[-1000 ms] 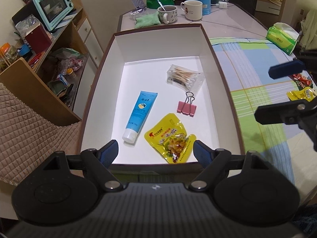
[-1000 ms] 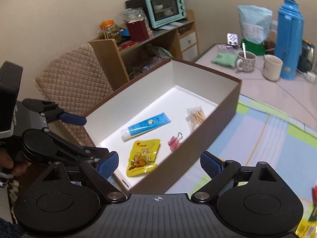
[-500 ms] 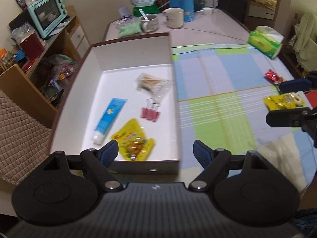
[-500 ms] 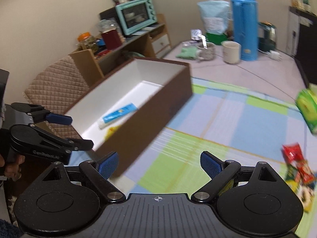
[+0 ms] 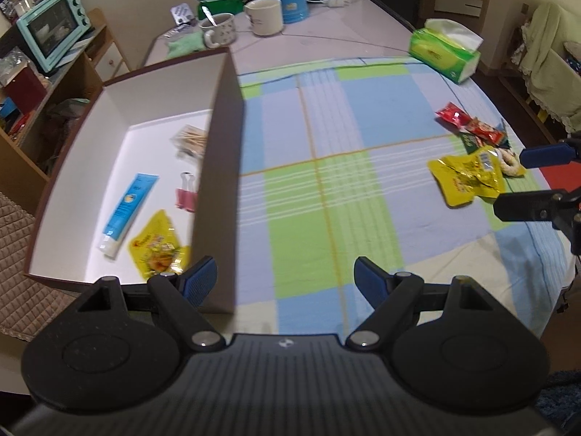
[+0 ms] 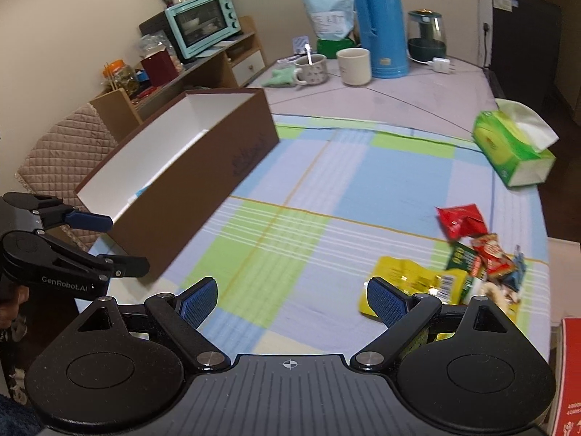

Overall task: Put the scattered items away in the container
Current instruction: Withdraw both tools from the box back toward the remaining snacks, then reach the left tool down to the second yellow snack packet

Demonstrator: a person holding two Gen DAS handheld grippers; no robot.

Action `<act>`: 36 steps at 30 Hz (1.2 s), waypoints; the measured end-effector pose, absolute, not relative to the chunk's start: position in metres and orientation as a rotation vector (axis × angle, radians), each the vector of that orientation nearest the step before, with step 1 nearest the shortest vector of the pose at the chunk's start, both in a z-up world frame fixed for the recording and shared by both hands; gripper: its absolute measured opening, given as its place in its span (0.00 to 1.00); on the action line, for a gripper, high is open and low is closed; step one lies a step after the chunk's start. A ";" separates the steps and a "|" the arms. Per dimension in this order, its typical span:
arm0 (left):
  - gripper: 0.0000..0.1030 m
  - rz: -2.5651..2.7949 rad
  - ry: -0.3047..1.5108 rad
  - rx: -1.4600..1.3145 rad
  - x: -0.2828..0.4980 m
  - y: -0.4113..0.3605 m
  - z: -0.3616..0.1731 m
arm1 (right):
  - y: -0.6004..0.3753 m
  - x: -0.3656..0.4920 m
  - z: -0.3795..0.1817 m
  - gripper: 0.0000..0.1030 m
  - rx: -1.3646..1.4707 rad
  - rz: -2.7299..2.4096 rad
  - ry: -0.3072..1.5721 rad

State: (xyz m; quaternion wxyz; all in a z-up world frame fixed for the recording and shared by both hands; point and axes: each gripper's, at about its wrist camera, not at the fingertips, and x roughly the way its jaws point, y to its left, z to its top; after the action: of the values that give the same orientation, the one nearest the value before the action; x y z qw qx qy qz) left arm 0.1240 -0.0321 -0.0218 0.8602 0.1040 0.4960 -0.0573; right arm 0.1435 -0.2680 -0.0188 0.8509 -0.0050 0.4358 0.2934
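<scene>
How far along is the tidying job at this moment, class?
Done: the blue tube, pink binder clip, cotton swabs and one yellow snack pack lie in the brown box. In hand: nothing; left gripper and right gripper are open. Left: the yellow packet and red wrappers on the cloth.

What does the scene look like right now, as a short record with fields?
container: brown box, white inside, open
in box: blue tube, pink binder clip, cotton swabs, yellow snack pack
still out: yellow packet, red packets on the checked cloth
left hand-held gripper: open, empty
right hand-held gripper: open, empty
</scene>
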 end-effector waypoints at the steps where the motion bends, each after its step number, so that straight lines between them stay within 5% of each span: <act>1: 0.78 -0.125 1.044 0.219 0.124 -0.037 -0.023 | -0.273 0.144 -0.020 0.89 -0.012 0.615 0.921; 36: 0.78 -0.204 1.076 0.273 0.140 -0.142 -0.057 | -0.367 0.160 -0.053 0.89 -0.066 0.523 1.020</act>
State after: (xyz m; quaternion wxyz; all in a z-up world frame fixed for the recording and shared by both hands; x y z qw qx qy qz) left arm 0.1402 -0.1423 -0.0569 0.8450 0.1293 0.5098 -0.0968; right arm 0.1596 -0.3675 -0.0529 0.8398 -0.0313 0.4824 0.2472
